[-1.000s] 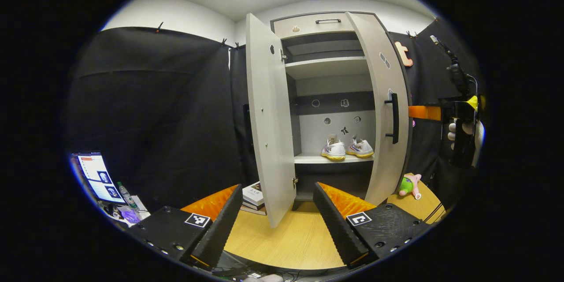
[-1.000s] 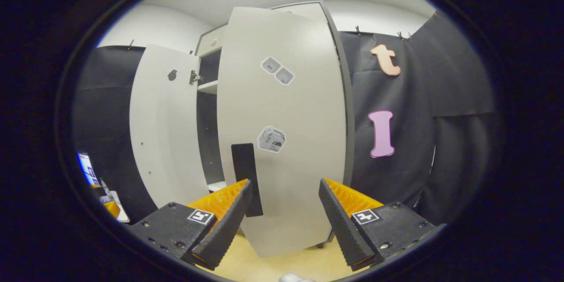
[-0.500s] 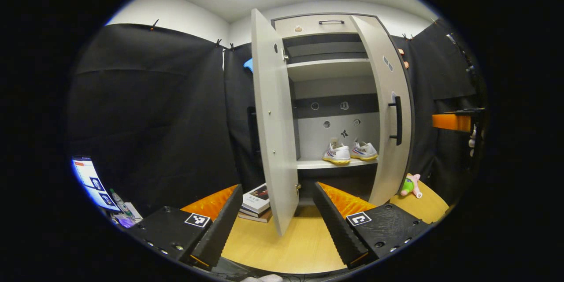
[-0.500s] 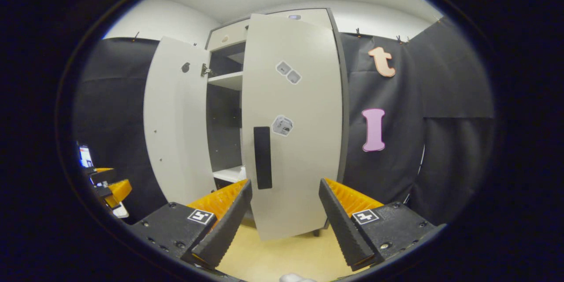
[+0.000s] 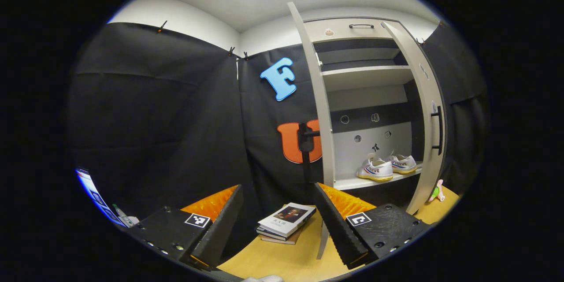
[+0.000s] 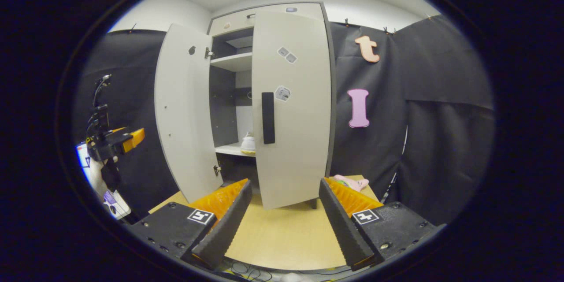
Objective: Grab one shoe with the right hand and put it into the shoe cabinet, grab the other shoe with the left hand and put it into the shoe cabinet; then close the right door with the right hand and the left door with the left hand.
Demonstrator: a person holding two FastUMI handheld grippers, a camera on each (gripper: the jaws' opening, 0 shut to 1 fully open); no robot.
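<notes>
Two white shoes with yellow soles (image 5: 376, 169) (image 5: 403, 164) stand side by side on the lower shelf of the grey shoe cabinet (image 5: 365, 75). Its left door (image 5: 324, 119) stands open, edge-on in the left gripper view. The right door (image 6: 293, 105) with its black handle (image 6: 267, 117) is swung most of the way in; one shoe (image 6: 248, 143) shows through the gap. My left gripper (image 5: 280, 224) is open and empty, low and left of the left door. My right gripper (image 6: 284, 224) is open and empty, well back from the right door. The left gripper (image 6: 128, 139) also shows far left, held by a hand.
A stack of books (image 5: 286, 220) lies on the wooden floor (image 6: 286, 233) by the left door's foot. A plush toy (image 6: 350, 182) lies at the cabinet's right side. Black cloth walls close in on both sides. A lit screen (image 5: 94, 194) sits low at the far left.
The right door has swung further in and my right gripper has drawn back from it. My left gripper has shifted left, so the left door now shows edge-on.
</notes>
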